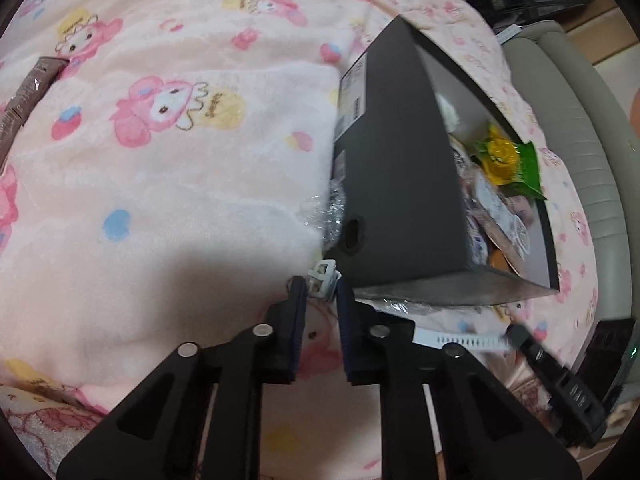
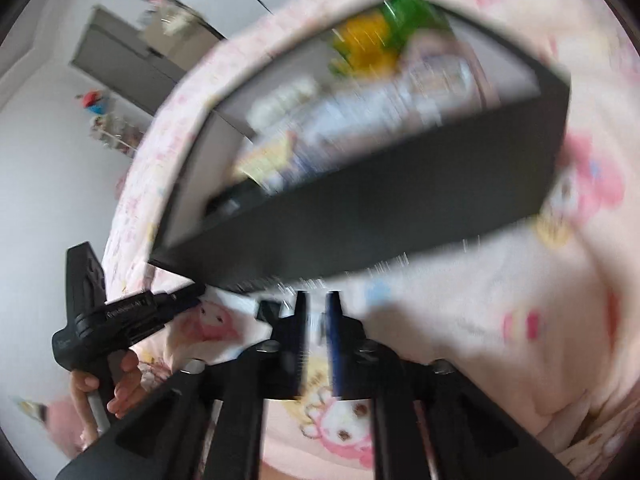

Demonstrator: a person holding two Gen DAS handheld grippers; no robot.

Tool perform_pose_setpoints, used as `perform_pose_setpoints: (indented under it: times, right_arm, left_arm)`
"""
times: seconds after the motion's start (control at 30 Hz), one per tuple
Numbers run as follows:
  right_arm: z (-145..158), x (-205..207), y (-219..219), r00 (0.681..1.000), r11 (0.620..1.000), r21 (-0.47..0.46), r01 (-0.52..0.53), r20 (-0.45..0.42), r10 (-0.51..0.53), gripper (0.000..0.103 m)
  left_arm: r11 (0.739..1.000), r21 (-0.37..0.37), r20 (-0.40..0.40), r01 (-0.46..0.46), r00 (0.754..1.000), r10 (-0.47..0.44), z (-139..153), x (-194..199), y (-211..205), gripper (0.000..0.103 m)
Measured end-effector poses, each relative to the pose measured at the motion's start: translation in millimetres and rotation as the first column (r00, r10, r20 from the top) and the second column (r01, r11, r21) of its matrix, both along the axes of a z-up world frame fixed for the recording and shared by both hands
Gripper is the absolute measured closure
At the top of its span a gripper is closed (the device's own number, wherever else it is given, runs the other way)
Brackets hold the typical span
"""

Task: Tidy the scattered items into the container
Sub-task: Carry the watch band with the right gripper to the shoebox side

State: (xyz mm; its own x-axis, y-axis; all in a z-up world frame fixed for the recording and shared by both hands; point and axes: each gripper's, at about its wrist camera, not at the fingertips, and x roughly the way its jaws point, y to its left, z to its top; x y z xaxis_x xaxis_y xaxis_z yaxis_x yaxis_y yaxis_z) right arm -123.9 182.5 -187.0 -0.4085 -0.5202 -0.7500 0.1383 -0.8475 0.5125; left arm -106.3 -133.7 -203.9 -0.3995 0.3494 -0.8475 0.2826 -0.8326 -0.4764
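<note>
A dark grey box [image 1: 400,160] lies on the pink cartoon blanket [image 1: 160,168], holding a green and yellow packet [image 1: 508,156] and several snack packets. Just in front of its near corner, my left gripper [image 1: 321,286] is shut on the buckle end of a white strap [image 1: 460,339]. The strap runs right to my right gripper [image 1: 514,334], whose tip meets its far end. In the blurred right wrist view, my right gripper [image 2: 316,300] has its jaws nearly together below the box [image 2: 380,208], and the strap between them cannot be made out. My left gripper [image 2: 196,294] reaches in from the left.
Brown sachets [image 1: 24,92] lie at the blanket's far left. Crumpled clear wrap [image 1: 332,208] sits against the box side. A grey padded edge [image 1: 580,140] borders the blanket on the right. A person's hand [image 2: 120,384] grips the left handle.
</note>
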Motion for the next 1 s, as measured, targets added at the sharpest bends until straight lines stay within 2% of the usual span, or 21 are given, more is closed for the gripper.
perform_pose_setpoints:
  times: [0.07,0.13,0.23,0.3,0.33,0.37,0.47,0.53,0.57,0.63,0.7,0.83,0.87,0.93,1.0]
  right_arm:
    - [10.2,0.6,3.3,0.998,0.997,0.069,0.034,-0.050,-0.031,0.099]
    - [14.9,2.8,16.0,0.994,0.993,0.080,0.087,-0.066,-0.082,0.099]
    - [15.4,9.2,41.8,0.988,0.988,-0.011,0.153,-0.008,-0.153,0.098]
    - [10.8,15.4,47.7,0.987,0.985,-0.064,0.160,0.045,-0.157,0.098]
    - [6.8,20.5,49.1,0.987,0.983,-0.102,0.151,0.080,-0.143,0.097]
    - [4.0,21.6,47.5,0.986,0.983,-0.119,0.141,0.107,-0.128,0.097]
    - [-13.2,21.6,33.8,0.975,0.990,-0.104,0.094,0.212,-0.070,0.088]
    - [-25.7,14.3,24.7,0.964,0.994,-0.056,0.095,0.256,-0.078,0.084]
    - [-31.7,9.9,21.4,0.959,0.994,-0.050,0.101,0.270,-0.084,0.081]
    - [-41.2,0.5,16.7,0.955,0.991,-0.073,0.115,0.283,-0.090,0.067]
    - [-53.6,-8.3,13.6,0.949,0.989,-0.054,0.141,0.291,-0.120,0.066]
    - [-71.7,-19.7,-0.2,0.964,0.992,0.009,0.125,0.236,-0.124,0.068]
    - [-71.4,-19.8,-4.8,0.970,0.993,0.036,0.116,0.211,-0.121,0.072]
    - [-67.7,-18.3,-9.8,0.981,0.993,0.056,0.102,0.158,-0.110,0.090]
    - [-66.0,-16.8,-6.4,0.982,0.993,0.023,0.120,0.142,-0.122,0.098]
  left_arm:
    - [1.000,0.005,-0.019,-0.007,1.000,0.008,5.3,11.4,-0.3,0.090]
    - [1.000,0.000,-0.037,-0.023,0.999,0.023,10.5,16.9,-1.3,0.089]
    - [0.997,-0.031,-0.043,-0.065,0.997,0.064,15.4,12.4,-7.1,0.089]
    - [0.995,-0.032,-0.021,-0.096,0.995,0.095,10.2,11.5,-8.6,0.081]
    - [0.995,-0.019,-0.012,-0.102,0.995,0.102,4.8,4.7,-10.6,0.072]
    - [0.994,-0.012,-0.005,-0.108,0.994,0.108,3.1,2.6,-11.6,0.069]
    - [0.991,-0.037,0.004,-0.127,0.992,0.127,0.3,1.7,-13.7,0.068]
    - [0.992,-0.039,0.011,-0.122,0.992,0.122,-3.0,-0.3,-12.5,0.067]
    - [0.992,-0.039,0.015,-0.122,0.992,0.122,-4.5,0.0,-12.9,0.067]
    - [0.992,-0.025,0.023,-0.126,0.992,0.127,-7.9,-0.6,-14.8,0.067]
    - [0.992,0.002,0.027,-0.129,0.991,0.129,-11.1,-2.8,-17.4,0.065]
    - [0.993,0.018,0.022,-0.121,0.993,0.120,-13.4,-7.0,-16.9,0.069]
    - [0.994,0.023,0.022,-0.109,0.994,0.108,-13.8,-8.5,-15.7,0.076]
    - [0.995,0.017,0.015,-0.094,0.995,0.094,-11.5,-7.4,-14.2,0.086]
    - [0.996,0.039,0.002,-0.078,0.997,0.078,-9.5,-4.2,-12.9,0.088]
